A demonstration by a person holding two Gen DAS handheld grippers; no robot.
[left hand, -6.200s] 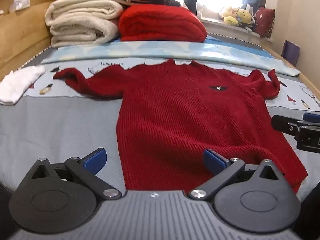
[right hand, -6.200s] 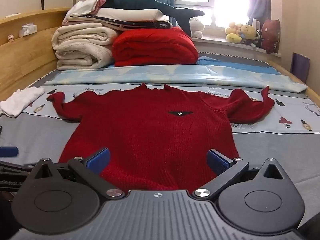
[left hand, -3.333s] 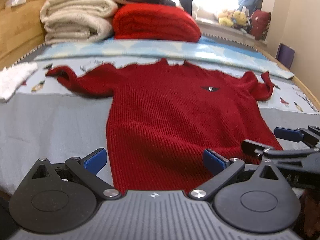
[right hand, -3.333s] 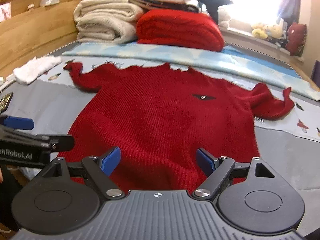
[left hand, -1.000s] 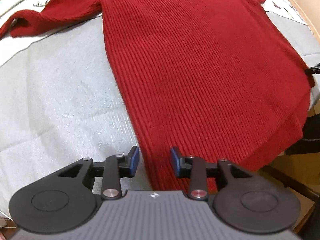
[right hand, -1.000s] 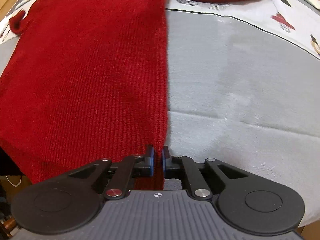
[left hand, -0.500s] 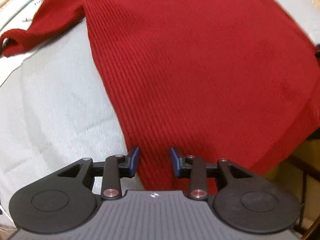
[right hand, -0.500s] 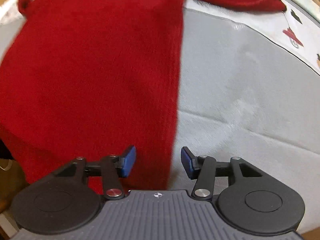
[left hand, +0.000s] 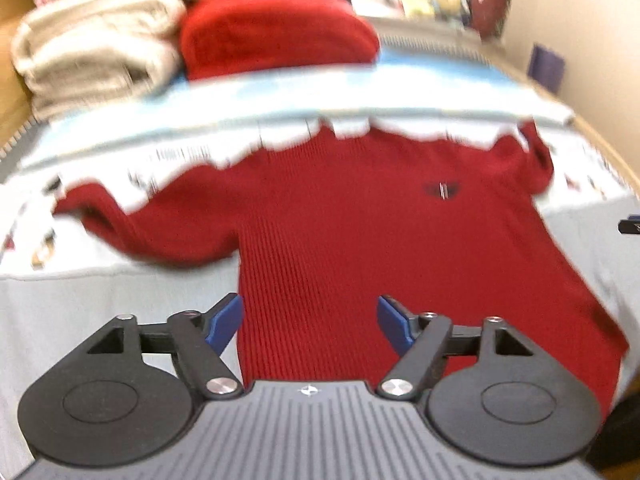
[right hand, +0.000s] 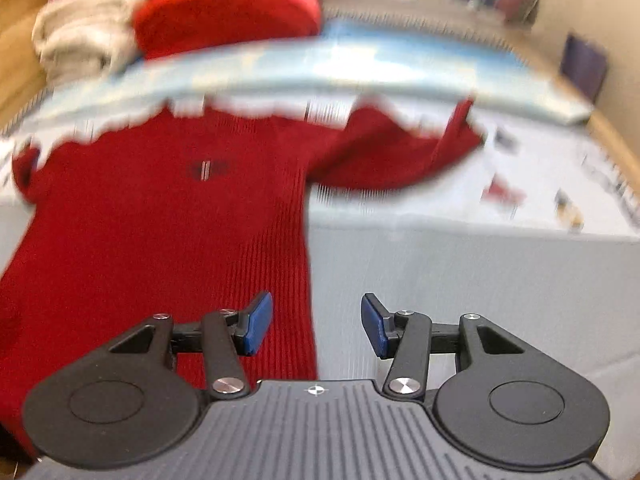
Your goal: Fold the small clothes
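A red knitted sweater (left hand: 360,240) lies flat, front up, on the grey bed sheet (left hand: 100,304), sleeves spread out to both sides, a small dark emblem on its chest. My left gripper (left hand: 310,326) hangs above the sweater's lower left part; its jaws are opening and nothing is pressed between the blue pads. In the right wrist view the same sweater (right hand: 160,232) fills the left half. My right gripper (right hand: 316,326) hovers over the sweater's right side edge, open, holding nothing. Both views are blurred by motion.
Folded beige blankets (left hand: 92,56) and a folded red blanket (left hand: 276,32) are stacked at the head of the bed. A light blue cover (left hand: 320,92) lies across behind the sweater. Wooden bed rails run along both sides. The other gripper's tip (left hand: 630,224) shows at the right edge.
Both grippers let go of the sweater's hem, opened, rose and tilted up, so the whole sweater and the bed's head are in view again. The sweater lies flat.
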